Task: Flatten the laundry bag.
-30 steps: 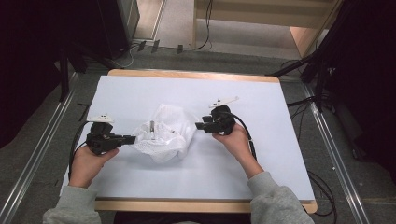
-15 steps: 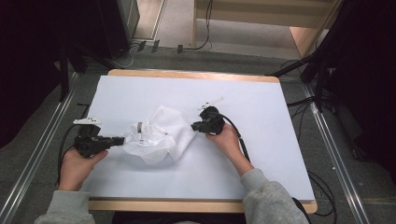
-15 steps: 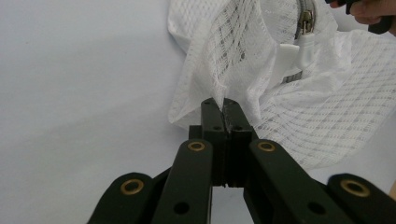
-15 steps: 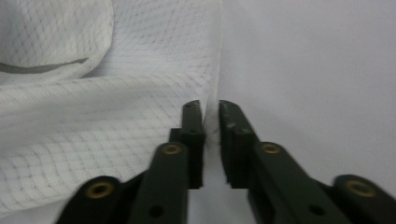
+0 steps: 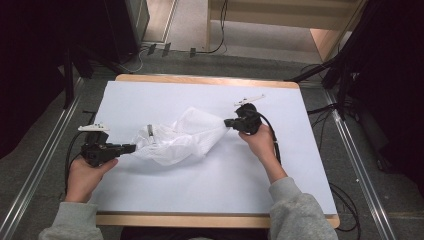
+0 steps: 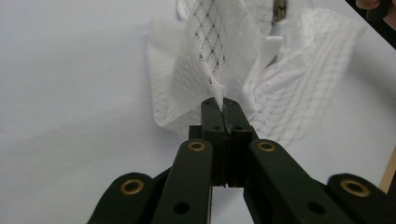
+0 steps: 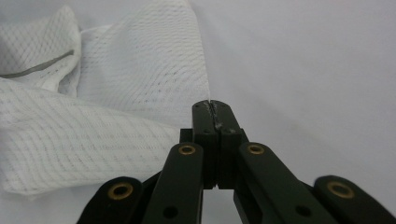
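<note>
Work item: white mesh bag, lying crumpled on the white bench, slightly left of the bench centre in the high view.
Bag detail: a small metal zipper pull sits on the left part of the bag, near the left grip point.
Left tool: jaws fully closed on the bag's left edge; the left gripper view shows mesh pinched at the jaw tips and fanning away from them.
Right tool: jaws have just been closing and now stand shut; the right gripper view shows a thin edge of mesh caught at the jaw tips.
Bag direction from left tool: toward 2 o'clock in the high view.
Bag direction from right tool: toward 8 o'clock in the high view.
Long axis: runs from 8 o'clock (left tool) to 2 o'clock (right tool), diagonal to the bench edges.
Fabric condition: folds and slack remain in the middle; the end at the right tool is drawn to a point.
Nearer hand: neither; each tool holds one end, with the bulk of the fabric closer to the left tool.
Judged step: spreading or straightening the bag between two grip points.
Judged next-move requirement: separate the tools along the 8-to-2 axis to remove slack.
Judged risk: the right grip holds little fabric and may slip under tension.
</note>
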`<state>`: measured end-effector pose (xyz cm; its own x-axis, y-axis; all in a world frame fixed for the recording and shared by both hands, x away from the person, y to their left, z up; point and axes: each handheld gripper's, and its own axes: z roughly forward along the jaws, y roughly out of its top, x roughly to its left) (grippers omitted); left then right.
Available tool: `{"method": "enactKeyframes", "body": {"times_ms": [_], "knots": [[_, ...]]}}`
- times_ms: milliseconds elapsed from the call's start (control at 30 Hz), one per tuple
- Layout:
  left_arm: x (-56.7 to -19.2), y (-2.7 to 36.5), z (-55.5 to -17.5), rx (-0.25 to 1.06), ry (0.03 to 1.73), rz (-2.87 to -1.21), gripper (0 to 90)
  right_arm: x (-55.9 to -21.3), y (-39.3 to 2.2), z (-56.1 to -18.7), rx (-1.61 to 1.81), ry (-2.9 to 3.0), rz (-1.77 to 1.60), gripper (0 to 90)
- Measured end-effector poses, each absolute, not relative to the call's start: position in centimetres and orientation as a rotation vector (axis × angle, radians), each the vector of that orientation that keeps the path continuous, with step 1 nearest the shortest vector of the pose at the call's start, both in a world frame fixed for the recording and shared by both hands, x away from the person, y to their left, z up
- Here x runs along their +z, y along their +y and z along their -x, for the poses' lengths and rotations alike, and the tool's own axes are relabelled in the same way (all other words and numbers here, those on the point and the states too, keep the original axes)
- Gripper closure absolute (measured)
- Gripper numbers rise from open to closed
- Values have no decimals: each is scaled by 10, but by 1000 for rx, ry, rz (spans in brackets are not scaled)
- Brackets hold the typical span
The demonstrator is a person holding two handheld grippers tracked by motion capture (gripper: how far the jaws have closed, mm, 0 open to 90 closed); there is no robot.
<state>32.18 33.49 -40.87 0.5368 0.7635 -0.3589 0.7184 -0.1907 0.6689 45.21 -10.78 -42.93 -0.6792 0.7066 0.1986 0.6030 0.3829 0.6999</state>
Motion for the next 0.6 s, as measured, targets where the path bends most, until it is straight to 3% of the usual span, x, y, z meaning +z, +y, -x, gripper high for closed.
{"method": "enactKeyframes", "body": {"times_ms": [467, 600], "knots": [[-414, 326, -330, 62, 1208, -1944, 900, -434, -151, -470, 1153, 2421, -1328, 900], [-418, 323, -330, 35, 1195, -1961, 814, -439, -147, -470, 1157, 2433, -1331, 889]]}}
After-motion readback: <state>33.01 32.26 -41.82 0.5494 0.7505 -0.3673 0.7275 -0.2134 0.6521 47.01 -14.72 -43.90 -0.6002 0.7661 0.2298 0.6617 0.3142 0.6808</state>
